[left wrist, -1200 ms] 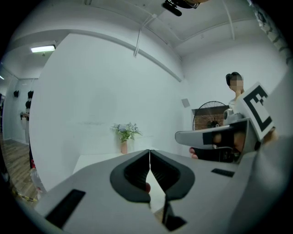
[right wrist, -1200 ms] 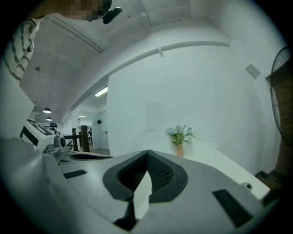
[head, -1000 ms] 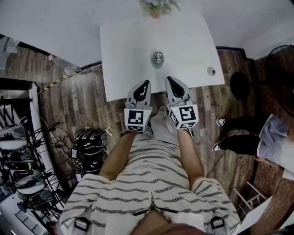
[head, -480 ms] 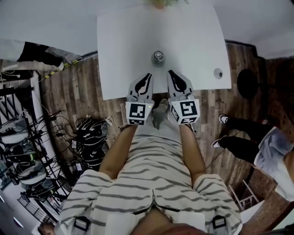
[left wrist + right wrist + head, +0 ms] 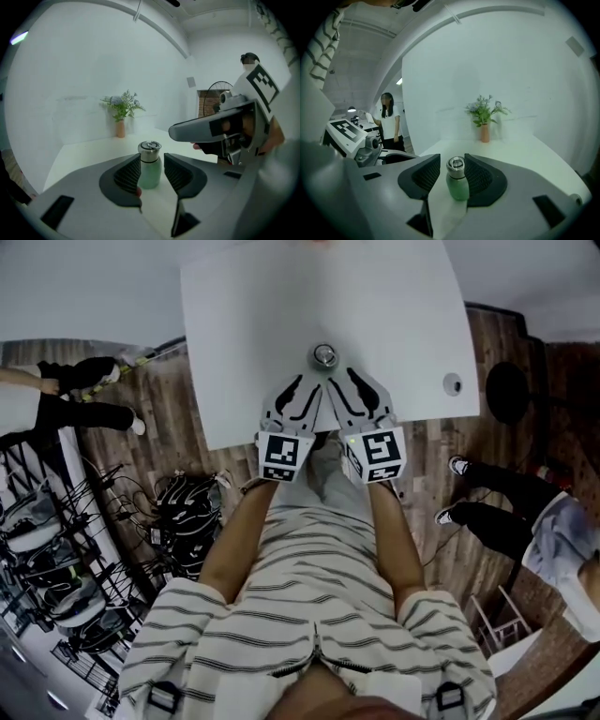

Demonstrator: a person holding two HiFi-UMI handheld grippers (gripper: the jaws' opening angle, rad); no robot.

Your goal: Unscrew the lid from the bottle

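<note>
Closing in on the green bottle (image 5: 324, 356) is the step in hand, judging by how both tools point at it from the near edge of the white table (image 5: 234, 324). The bottle stands upright near the middle of that near edge, with its metal lid (image 5: 150, 147) still screwed on. The left gripper (image 5: 302, 388) and the right gripper (image 5: 349, 382) sit side by side just short of it. Their jaws have just been opening and now stand apart. Each gripper view lines the bottle up in the gap between its own ribbed pads, but no pad presses on it, and from above the tips appear to stop just before it.

To do this well, one gripper should probably clamp the green body low down and hold it steady. The other should take the lid squarely across its sides, level with the rim, before any twist. Both tools crowd the same spot, so they may knock each other or tip the bottle unless they come in from slightly different heights.
</note>
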